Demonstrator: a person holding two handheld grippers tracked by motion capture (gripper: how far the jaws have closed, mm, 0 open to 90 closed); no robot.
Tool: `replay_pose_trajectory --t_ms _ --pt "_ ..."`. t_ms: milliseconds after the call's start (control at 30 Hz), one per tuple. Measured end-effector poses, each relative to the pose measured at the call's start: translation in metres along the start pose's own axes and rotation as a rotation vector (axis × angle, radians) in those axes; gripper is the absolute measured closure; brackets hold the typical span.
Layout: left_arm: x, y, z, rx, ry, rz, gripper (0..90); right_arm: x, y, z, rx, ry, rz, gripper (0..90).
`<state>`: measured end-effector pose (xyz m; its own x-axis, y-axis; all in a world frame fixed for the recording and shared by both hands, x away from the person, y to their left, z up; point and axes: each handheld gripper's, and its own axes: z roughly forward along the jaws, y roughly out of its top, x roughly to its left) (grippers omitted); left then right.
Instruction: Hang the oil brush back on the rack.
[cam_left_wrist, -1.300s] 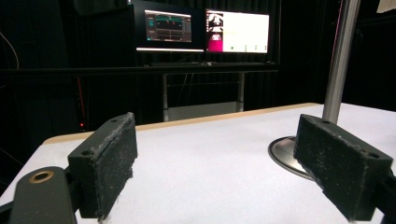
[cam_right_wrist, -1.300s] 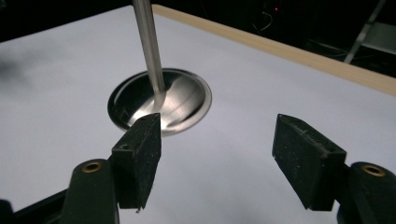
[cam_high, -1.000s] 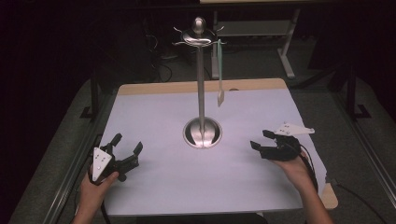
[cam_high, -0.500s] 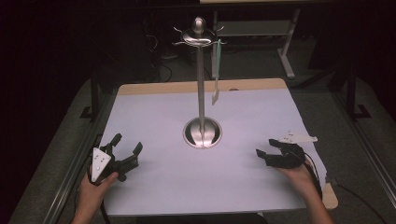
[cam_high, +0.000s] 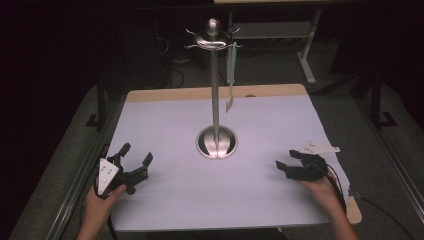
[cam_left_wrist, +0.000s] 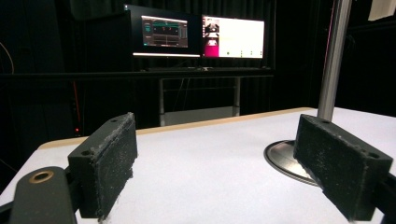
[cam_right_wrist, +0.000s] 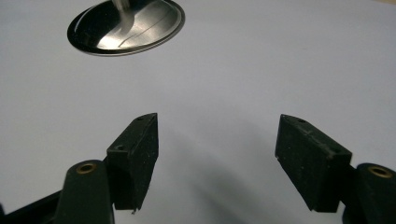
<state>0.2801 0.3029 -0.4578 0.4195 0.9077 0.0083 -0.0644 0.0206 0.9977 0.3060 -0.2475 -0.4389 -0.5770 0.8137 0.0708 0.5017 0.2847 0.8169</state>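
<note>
1. A tall polished steel stand with a round dished base (cam_high: 216, 142) rises from the middle of the white-covered table (cam_high: 260, 200). Its hooked crown reaches up beyond the table's far edge in the high view.
2. One pale, flat, long-handled utensil (cam_high: 231, 75) hangs from a hook on the right side of the crown, clear of the table surface. Its exact kind is too small to tell.
3. The left gripper (cam_high: 135, 161) rests near the table's near left corner, jaws wide apart and holding nothing; its own view looks between bare black pads toward the stand's base (cam_left_wrist: 289, 161).
4. The right gripper (cam_high: 289, 161) sits near the near right edge, jaws likewise spread wide and empty, angled toward the base (cam_right_wrist: 126, 25).
5. Judged from this, the hanging appears done: the utensil is on its hook, no other utensil lies on the table, and both grippers rest well apart from the stand.
</note>
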Motion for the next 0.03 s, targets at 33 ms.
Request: replay_pose_trajectory --t_ms 33 --pt "0.0000 0.0000 0.0000 0.000 0.000 0.000 13.1 -0.0001 0.0000 -0.0003 -0.003 -0.001 -0.001 29.9"
